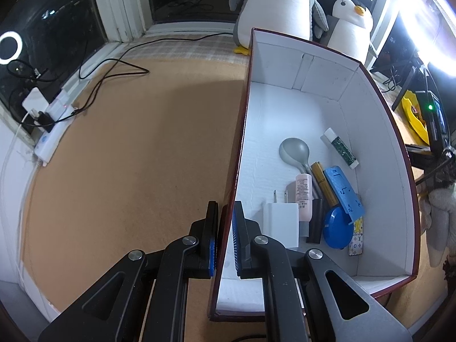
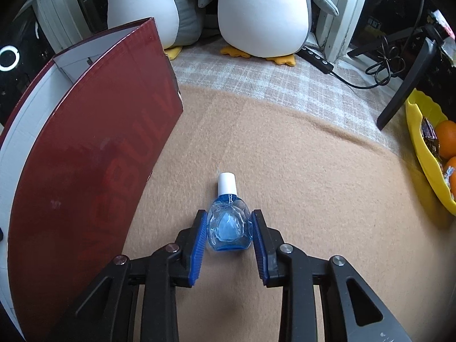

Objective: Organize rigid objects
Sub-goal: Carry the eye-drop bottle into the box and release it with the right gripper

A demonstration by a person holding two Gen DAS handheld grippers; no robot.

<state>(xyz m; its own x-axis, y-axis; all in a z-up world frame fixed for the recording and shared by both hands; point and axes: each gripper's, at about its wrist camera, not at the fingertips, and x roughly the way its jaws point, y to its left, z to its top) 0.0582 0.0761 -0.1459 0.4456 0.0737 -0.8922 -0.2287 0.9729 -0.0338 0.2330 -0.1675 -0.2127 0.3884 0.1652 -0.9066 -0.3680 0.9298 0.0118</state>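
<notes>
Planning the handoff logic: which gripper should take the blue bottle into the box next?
Right. The right gripper already straddles the blue bottle; the left gripper is clamping the box wall.

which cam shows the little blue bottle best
The right wrist view: the blue bottle lies on the tan blanket between the right gripper's open fingers, white cap pointing away. The left wrist view doesn't show it at all.

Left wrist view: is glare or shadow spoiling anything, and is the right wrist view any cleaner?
Left wrist view: a blown-out light at upper right washes out that corner, and a shadow falls across the tan mat; the items in the red box stay readable. Right wrist view: evenly lit, the blue bottle is sharp between the right gripper fingers; fisheye bending curves the box wall in both.
</notes>
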